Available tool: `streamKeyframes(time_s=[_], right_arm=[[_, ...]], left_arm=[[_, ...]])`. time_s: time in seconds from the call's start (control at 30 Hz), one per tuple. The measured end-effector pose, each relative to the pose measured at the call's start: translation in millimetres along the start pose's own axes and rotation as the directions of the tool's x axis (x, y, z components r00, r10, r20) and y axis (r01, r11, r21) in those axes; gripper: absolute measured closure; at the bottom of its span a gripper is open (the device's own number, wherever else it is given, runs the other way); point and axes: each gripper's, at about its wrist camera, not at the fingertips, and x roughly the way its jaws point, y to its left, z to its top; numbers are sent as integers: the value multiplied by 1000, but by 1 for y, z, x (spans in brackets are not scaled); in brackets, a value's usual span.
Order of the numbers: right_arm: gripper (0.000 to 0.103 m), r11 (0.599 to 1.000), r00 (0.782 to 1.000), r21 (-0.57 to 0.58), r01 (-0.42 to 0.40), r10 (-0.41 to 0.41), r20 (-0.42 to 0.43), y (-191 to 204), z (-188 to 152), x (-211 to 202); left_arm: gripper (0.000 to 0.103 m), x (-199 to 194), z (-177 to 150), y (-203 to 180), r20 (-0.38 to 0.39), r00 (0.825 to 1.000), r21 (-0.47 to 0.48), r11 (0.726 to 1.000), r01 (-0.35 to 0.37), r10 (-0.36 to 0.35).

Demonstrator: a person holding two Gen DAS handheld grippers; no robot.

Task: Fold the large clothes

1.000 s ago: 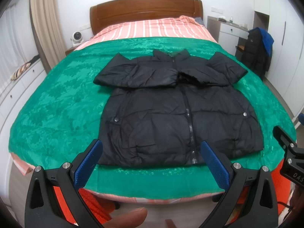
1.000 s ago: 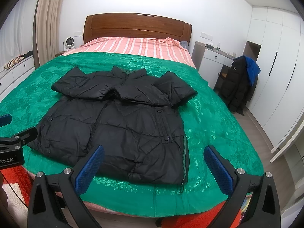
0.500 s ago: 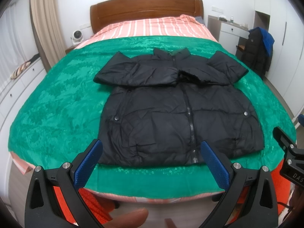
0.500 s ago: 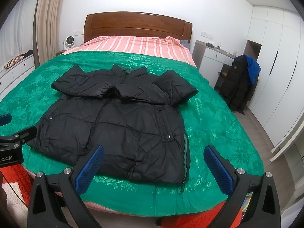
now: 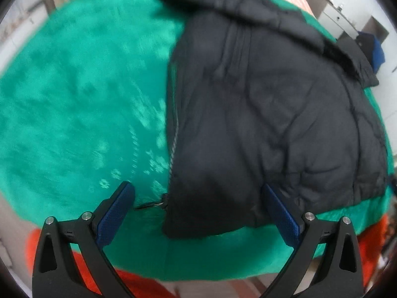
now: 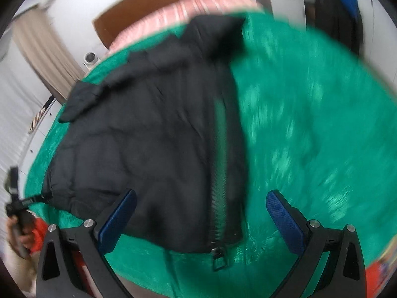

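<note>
Black padded jacket (image 5: 268, 114) is laid flat on the green bedspread (image 5: 74, 99), near the bed's foot. Left tool (image 5: 198, 206) and right tool (image 6: 201, 213) are held spread above its hem corners.

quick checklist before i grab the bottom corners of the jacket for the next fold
1. Left gripper open: ok, nothing between its pads.
2. Right gripper open: ok, nothing held.
3. Left gripper lined up with the black puffer jacket hem corner: ok, the corner lies between its fingers.
4. Right gripper lined up with the other hem corner, by the zipper pull: ok.
5. Jacket lying flat on the green blanket: ok, as far as the blur allows.
6. Sleeves folded across the chest: cannot tell, both views are motion-blurred.
</note>
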Motion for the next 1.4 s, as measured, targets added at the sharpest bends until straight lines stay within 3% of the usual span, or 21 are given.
streamKeyframes(time_s=[0.07, 0.1, 0.13, 0.2, 0.27, 0.37, 0.5, 0.63, 0.8, 0.87, 0.93, 1.03, 1.1, 1.2, 1.23, 1.3, 1.4], right_arm=[[0, 997, 997, 47, -62, 64, -46, -7, -3, 14], [5, 996, 995, 44, -77, 79, -52, -5, -4, 16], [28, 996, 995, 32, -88, 90, -52, -1, -4, 15], [57, 998, 997, 1, -57, 57, -55, 6, -1, 11], [72, 999, 998, -14, -43, 42, -52, 11, -1, 2], [77, 997, 999, -73, 2, -5, -43, 20, -6, -19], [77, 997, 997, -71, 15, -21, -80, 15, -25, -30], [77, 995, 990, -81, 52, -62, -128, 14, -49, -14], [74, 998, 991, -43, 46, -51, -122, 5, -42, -6], [62, 999, 993, -25, 45, -47, -112, 0, -39, -7], [33, 998, 994, 0, 57, -57, -93, -6, -44, -20], [30, 993, 993, -13, 121, -121, 2, -10, -45, -47], [27, 985, 984, -33, 167, -165, 62, -8, -47, -62], [27, 984, 977, -33, 176, -171, 127, 0, -46, -70], [27, 986, 978, -28, 166, -161, 131, 4, -44, -68], [27, 991, 982, -24, 135, -130, 138, 13, -44, -65], [27, 991, 984, -69, 115, -104, 148, 28, -50, -61]], left_arm=[[3, -3, -2, -4, 37, 999, 16, 1000, 14, -15], [22, -6, -3, -7, 54, 998, 33, 999, 32, -33], [55, -7, -5, -9, 59, 997, 41, 998, 42, -44], [78, -9, -5, -12, 47, 996, 33, 997, 70, -72], [83, -17, -8, -16, 60, 997, 45, 998, 51, -54], [84, -36, -21, -16, 74, 996, 76, 996, 47, -52], [84, -40, -41, -13, 26, 999, 111, 993, 32, -35], [83, -31, -58, -22, 14, 998, 176, 983, -58, 57], [81, -26, -63, -32, 20, 994, 217, 970, -106, 104], [70, -28, -63, -35, 27, 990, 245, 959, -141, 139], [55, -41, -62, -39, 55, 980, 289, 936, -200, 192], [41, -84, -53, -44, 192, 954, 342, 896, -285, 230], [33, -108, -33, -57, 288, 933, 374, 872, -317, 215], [12, -126, 0, -88, 405, 907, 461, 830, -313, 117], [4, -120, 15, -103, 417, 907, 517, 805, -290, 58], [1, -93, 41, -138, 387, 922, 607, 759, -236, -22], [1, -44, 74, -177, 340, 940, 663, 716, -221, -24]])
